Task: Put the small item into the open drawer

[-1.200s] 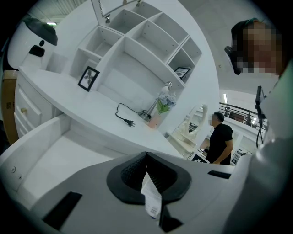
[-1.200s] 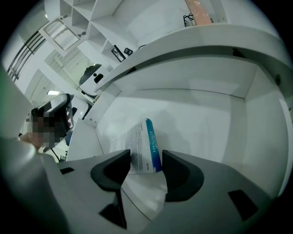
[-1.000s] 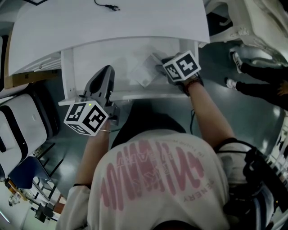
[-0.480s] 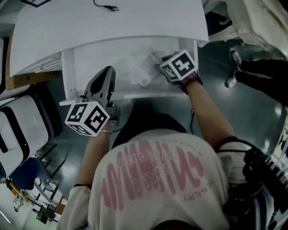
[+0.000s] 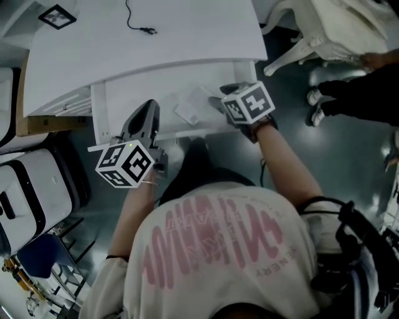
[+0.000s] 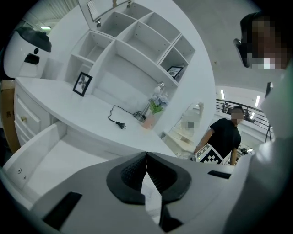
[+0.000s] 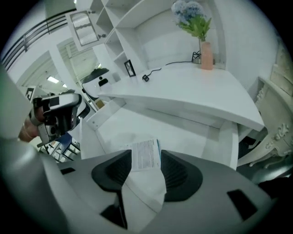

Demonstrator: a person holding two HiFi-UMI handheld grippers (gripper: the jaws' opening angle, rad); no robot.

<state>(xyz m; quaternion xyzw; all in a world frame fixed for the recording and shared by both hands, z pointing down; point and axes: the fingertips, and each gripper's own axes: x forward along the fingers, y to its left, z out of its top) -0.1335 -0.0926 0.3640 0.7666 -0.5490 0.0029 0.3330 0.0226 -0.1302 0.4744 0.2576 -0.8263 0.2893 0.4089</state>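
Note:
The open white drawer (image 5: 118,103) sticks out from under the desk top (image 5: 143,43). A small white packet (image 5: 194,104) with a printed label lies on the drawer's floor at its right side. My right gripper (image 5: 219,101) reaches into the drawer from the right; its jaws are opening, and the packet (image 7: 145,155) lies between them without the pads pressing on it. My left gripper (image 5: 148,107) hangs over the drawer's front middle with its jaws shut and empty; in the left gripper view (image 6: 146,156) they meet at the tip above the drawer (image 6: 50,155).
A power cord with a plug (image 5: 142,28) and a small picture frame (image 5: 57,17) lie on the desk top. A vase with flowers (image 7: 202,41) and a shelf unit (image 6: 137,41) stand at the back. A white case (image 5: 31,187) sits left of me. Another person's legs (image 5: 349,93) are at the right.
The head view has shifted a little. The right gripper stays at the packet in the drawer. The left gripper keeps its place over the drawer's front. The other person's legs have moved.

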